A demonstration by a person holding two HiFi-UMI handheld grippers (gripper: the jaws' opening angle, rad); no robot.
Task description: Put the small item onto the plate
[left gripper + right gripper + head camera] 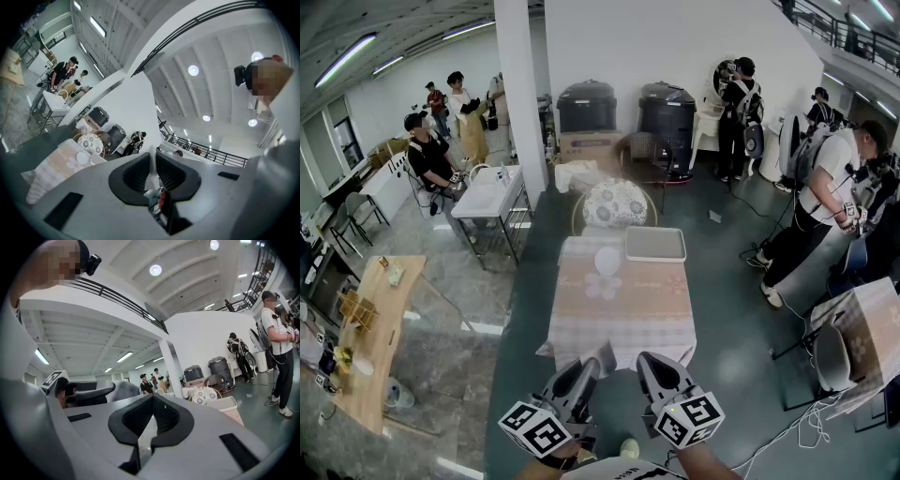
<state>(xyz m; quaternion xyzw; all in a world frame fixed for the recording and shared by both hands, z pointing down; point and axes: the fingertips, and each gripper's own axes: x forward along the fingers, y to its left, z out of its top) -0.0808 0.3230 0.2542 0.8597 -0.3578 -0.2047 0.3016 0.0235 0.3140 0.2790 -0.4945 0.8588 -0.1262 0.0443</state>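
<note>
A small round white plate point(607, 260) lies near the far end of a table with a pale checked cloth point(619, 323); the left gripper view shows the plate point(83, 158) far off. Both grippers are held low, short of the table's near edge. My left gripper point(592, 366) is shut on the small item point(603, 356), a thin pale strip that stands up between the pads point(151, 171); what it is cannot be made out. My right gripper point(649, 362) sits beside it, tips together point(151, 401), with nothing in them.
A white rectangular tray point(654, 244) sits right of the plate. A chair with a floral cushion point(615, 202) stands behind the table. People stand at the right point(825, 187) and back left. A wooden bench point(370, 328) is left, a chair point(830, 356) right.
</note>
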